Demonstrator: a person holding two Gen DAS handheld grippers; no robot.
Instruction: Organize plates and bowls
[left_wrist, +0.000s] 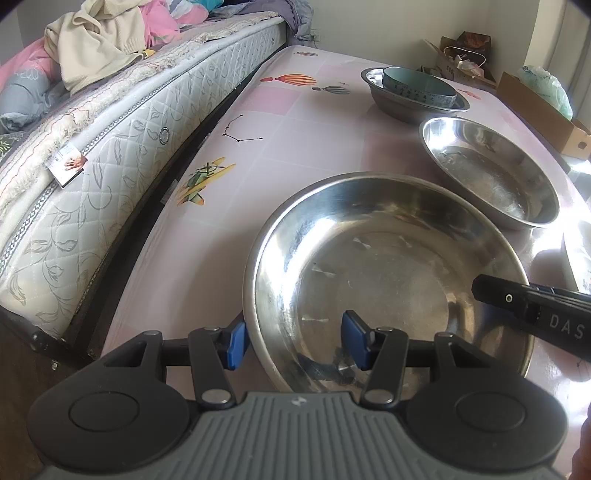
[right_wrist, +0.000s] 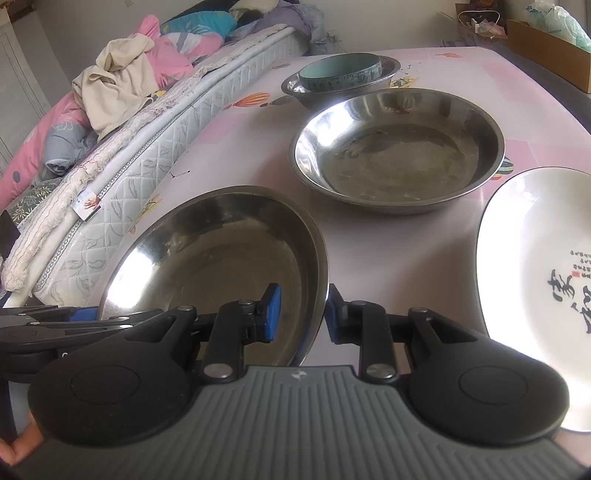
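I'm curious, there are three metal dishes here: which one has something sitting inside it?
The farthest metal bowl, at the back of the table. A teal bowl sits inside it; the two nearer metal dishes hold nothing.

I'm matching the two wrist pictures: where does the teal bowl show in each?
Left wrist: teal bowl upper right, nested in the far steel bowl.
Right wrist: teal bowl top centre, nested in that steel bowl.
Shared landmark: the mattress along the table's left.
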